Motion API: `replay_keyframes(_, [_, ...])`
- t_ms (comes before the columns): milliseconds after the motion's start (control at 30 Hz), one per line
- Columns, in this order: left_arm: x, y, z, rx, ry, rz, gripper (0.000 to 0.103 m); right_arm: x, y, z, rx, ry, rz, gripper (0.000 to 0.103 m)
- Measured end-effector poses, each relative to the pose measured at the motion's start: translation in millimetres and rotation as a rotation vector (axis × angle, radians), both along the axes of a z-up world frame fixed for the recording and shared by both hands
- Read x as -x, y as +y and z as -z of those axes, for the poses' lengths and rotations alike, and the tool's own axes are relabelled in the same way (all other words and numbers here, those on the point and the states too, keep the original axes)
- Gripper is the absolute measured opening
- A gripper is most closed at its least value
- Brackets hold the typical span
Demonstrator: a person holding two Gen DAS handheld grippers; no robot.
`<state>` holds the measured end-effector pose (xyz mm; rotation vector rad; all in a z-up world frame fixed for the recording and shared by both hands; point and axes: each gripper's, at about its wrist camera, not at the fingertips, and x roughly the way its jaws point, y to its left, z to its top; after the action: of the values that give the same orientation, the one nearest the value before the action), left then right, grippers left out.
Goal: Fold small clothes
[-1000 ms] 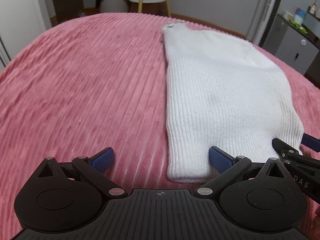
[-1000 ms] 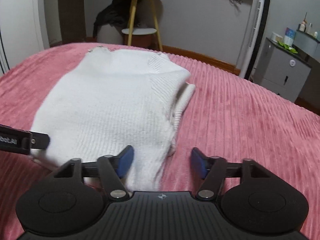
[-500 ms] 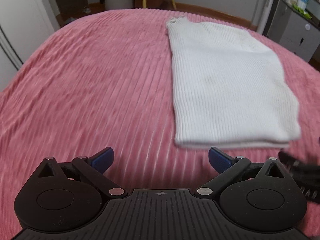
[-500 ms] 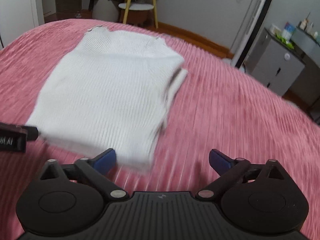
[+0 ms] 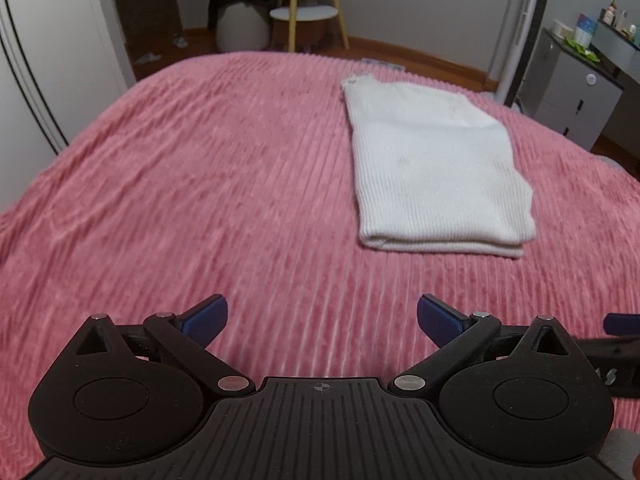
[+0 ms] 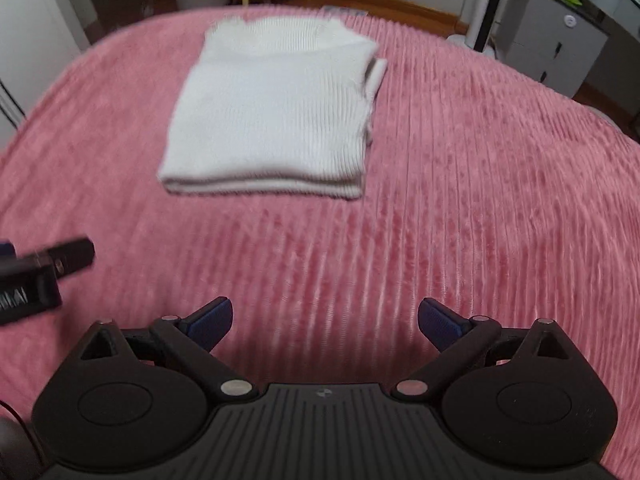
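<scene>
Item: white knit garment (image 6: pixel 276 116), folded, lying on my pink bedspread (image 6: pixel 480 200), well ahead of my tools. Left gripper (image 5: pixel 320 320), right gripper (image 6: pixel 324 320): both spread wide, holding nothing. Risk: loose right-hand layers slipping apart if nudged

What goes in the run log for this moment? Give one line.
white knit garment: folded, flat on pink bedspread | left hand-held gripper: open, empty | right hand-held gripper: open, empty

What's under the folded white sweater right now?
The white sweater lies folded on the pink ribbed bedspread, doubled layers showing at its near edge. Anything between or beneath those layers is covered. Both grippers are clear of it.
</scene>
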<state>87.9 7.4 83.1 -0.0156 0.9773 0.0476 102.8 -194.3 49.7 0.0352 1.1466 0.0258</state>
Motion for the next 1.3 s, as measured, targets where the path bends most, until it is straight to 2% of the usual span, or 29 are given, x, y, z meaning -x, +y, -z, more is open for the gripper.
replay_keyframes(233, [-14.1, -4.4, -13.7, -0.05, -0.021, 0.008, 0.103, -2.7, 6.9, -34.8, 0.055, -0.086, 0.026, 0.099])
replay_keyframes(567, [-49.3, -21.0, -3.4, -0.091, -0.029, 0.012, 0.103, -31.8, 11.2, -36.8, 0.149, -0.195, -0.026, 0.099])
replay_keyframes(667, [-55.0, -26.3, 0.5, -0.097, -0.031, 0.028, 0.103, -38.5, 10.6, -30.9, 0.168, -0.189, -0.042, 0.099])
replay_keyframes(800, [-57.6, -29.2, 7.5, -0.115, -0.022, 0.043, 0.103, -42.3, 4.4, -20.6, 0.139, -0.168, -0.028, 0.099])
replay_keyframes(900, [-57.8, -26.7, 11.3, -0.092, 0.0, 0.038, 0.103, -42.7, -0.4, -15.4, 0.124, -0.154, -0.014, 0.099])
replay_keyframes(1300, [-48.5, -28.3, 8.2, -0.09, -0.003, 0.058, 0.103, -38.3, -9.4, -18.6, 0.077, -0.154, 0.022, 0.099])
